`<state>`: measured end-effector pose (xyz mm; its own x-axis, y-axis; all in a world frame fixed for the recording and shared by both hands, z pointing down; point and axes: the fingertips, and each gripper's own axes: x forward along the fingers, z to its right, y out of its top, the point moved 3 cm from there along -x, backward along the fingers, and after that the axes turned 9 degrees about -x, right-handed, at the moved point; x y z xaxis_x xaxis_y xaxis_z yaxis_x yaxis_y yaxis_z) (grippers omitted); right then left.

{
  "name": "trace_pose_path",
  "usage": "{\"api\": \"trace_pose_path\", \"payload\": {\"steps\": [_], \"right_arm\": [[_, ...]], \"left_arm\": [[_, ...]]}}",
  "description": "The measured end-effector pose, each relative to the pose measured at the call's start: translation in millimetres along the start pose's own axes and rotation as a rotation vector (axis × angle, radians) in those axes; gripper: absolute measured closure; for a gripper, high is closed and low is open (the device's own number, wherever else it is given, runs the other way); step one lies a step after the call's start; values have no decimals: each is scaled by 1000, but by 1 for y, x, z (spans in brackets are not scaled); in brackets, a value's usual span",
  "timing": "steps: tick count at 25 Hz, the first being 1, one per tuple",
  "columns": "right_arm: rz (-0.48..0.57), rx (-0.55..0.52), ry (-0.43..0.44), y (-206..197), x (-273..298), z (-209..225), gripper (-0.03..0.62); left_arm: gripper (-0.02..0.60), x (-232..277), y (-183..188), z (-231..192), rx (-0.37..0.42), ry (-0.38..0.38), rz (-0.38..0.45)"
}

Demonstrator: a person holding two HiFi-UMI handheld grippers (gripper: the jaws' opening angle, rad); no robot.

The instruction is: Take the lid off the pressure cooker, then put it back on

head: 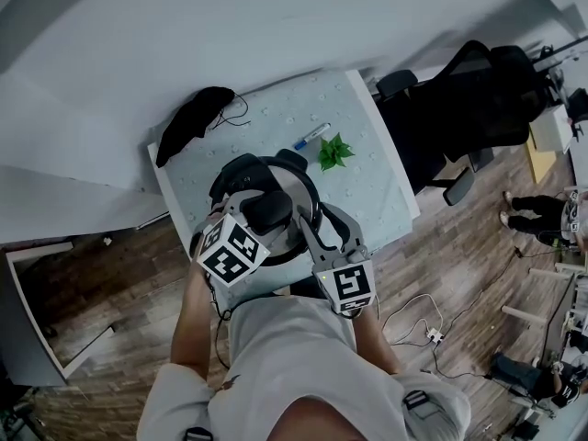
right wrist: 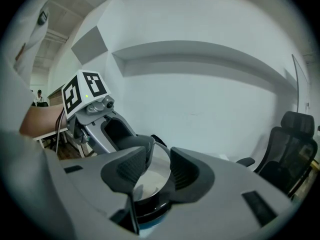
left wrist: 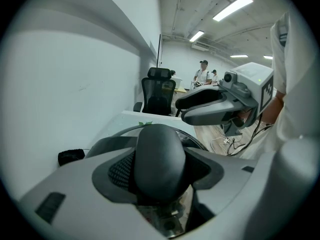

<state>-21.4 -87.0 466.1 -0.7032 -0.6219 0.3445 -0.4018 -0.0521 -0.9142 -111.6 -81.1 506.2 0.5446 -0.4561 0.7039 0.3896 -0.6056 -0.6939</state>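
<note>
The steel pressure cooker (head: 296, 191) stands on the pale table (head: 367, 186), its lid (right wrist: 154, 183) on top. My left gripper (head: 266, 213) comes in from the near left and is shut on the lid's black handle (head: 272, 204). The rounded handle (left wrist: 160, 156) fills the gap between the left gripper's (left wrist: 160, 171) pads. My right gripper (head: 309, 231) reaches over the cooker's near right rim. Its jaws stand apart in the right gripper view (right wrist: 159, 167), with only shiny lid showing behind the gap. It also appears in the left gripper view (left wrist: 183, 111).
A black pouch with a cord (head: 191, 123) lies at the table's far left. A blue pen (head: 310, 136) and a small green plant sprig (head: 335, 152) lie beyond the cooker. A black office chair (head: 469, 99) stands right of the table. The wall runs close behind.
</note>
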Motion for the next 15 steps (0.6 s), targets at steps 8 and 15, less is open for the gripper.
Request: {"api": "trace_pose_path", "payload": {"steps": [8,15], "right_arm": [[0,0,-20,-1,-6,0,439],[12,-11,-29,3,-10,-1,439]], "left_arm": [[304,-3,4,-2,-7,-10,18],[304,-10,11,0,13,-1,36]]}}
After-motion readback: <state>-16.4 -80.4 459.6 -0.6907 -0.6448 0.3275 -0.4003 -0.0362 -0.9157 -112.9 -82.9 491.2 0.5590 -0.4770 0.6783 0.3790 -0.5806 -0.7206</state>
